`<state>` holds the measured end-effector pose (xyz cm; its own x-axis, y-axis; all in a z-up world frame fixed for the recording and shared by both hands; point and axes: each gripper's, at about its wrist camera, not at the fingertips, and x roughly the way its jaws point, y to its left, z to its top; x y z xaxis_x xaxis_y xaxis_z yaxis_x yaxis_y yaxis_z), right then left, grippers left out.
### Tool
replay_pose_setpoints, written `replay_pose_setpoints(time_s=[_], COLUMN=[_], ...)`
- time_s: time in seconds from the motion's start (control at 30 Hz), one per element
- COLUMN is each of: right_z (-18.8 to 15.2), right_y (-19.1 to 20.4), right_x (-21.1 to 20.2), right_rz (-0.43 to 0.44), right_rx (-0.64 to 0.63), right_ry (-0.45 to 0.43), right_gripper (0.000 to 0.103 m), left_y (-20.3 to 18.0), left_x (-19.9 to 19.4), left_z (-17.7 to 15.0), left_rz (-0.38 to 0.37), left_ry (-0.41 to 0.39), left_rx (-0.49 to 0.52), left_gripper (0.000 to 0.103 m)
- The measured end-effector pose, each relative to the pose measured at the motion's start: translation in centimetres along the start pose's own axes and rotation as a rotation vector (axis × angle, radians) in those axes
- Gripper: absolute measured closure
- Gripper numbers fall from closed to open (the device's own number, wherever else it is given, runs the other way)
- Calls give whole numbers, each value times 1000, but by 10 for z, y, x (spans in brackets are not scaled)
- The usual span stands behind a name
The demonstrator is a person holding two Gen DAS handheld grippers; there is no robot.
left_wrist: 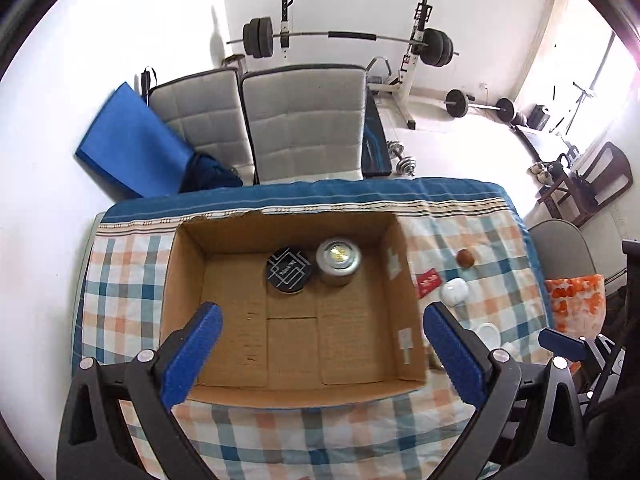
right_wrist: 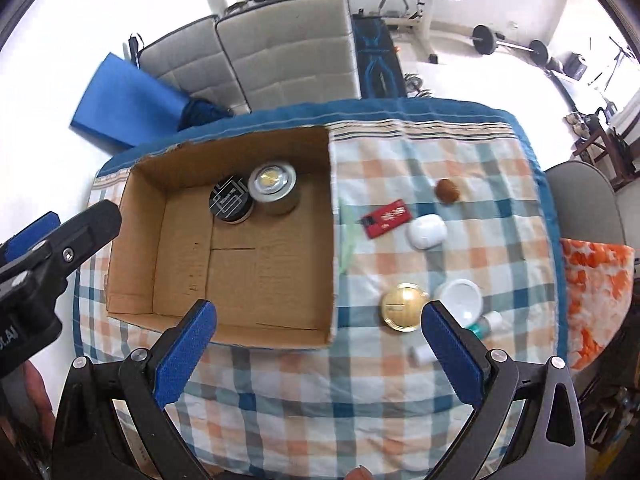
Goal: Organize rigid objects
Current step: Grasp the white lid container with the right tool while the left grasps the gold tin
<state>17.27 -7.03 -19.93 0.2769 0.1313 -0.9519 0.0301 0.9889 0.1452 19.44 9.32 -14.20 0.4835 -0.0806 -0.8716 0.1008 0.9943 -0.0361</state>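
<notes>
An open cardboard box [left_wrist: 240, 344] [right_wrist: 168, 280] lies on a checked tablecloth. Inside at its far side stand a black round tin [left_wrist: 289, 269] [right_wrist: 231, 199] and a silver tin [left_wrist: 338, 260] [right_wrist: 274, 186]. Right of the box lie a brown ball [right_wrist: 447, 191] [left_wrist: 465, 258], a red card [right_wrist: 386, 217] [left_wrist: 428, 282], a white case [right_wrist: 426, 232] [left_wrist: 454, 290], a gold-lidded jar [right_wrist: 402, 306], a white lid [right_wrist: 460, 294] [left_wrist: 489, 332] and small bottles [right_wrist: 490, 322]. My left gripper [left_wrist: 324, 356] is open above the box. My right gripper [right_wrist: 320, 356] is open above the box's near right corner.
The table's far edge [right_wrist: 360, 108] has a blue border. Grey cushions [left_wrist: 300, 124], a blue mat [left_wrist: 132, 140] and weight equipment [left_wrist: 340, 40] stand behind. An orange-white cloth [right_wrist: 596, 292] hangs at the right. The left gripper's body [right_wrist: 44, 264] shows at the left of the right wrist view.
</notes>
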Motion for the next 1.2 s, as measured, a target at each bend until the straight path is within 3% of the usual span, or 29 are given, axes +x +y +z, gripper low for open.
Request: replay_pose_setpoints(time_s=[0.4,0.63,0.77,0.9,1.0,1.1,1.2], right_z=[-35,-39,-31,-21,-17,-19,-22], right_y=[-102,-151,-191,-222,-225,-223,-219], right_x=[-69,-71,-27,49,106,158,193], right_rz=[-39,-32,-29,57,60,97,131], right_rx=[62,80,126,178,167,175,182], right_ry=[-81,-66,14,131,215,315,384], right_gripper=[0,0,0,0,2,15,16], left_y=[-84,-128,-145,-156,-163,-165,-160], left_x=[-40,-5,53,113,148,171,184], left_z=[-18,-20,-26,-37,-46,-52,-56], left_rz=[-20,-11,11,70,152,226,278], left_ry=[-49,7,107,215,273,310,341], left_rx=[33,37,14,7,42,73,81], left_gripper=[0,0,0,0,0,0,0])
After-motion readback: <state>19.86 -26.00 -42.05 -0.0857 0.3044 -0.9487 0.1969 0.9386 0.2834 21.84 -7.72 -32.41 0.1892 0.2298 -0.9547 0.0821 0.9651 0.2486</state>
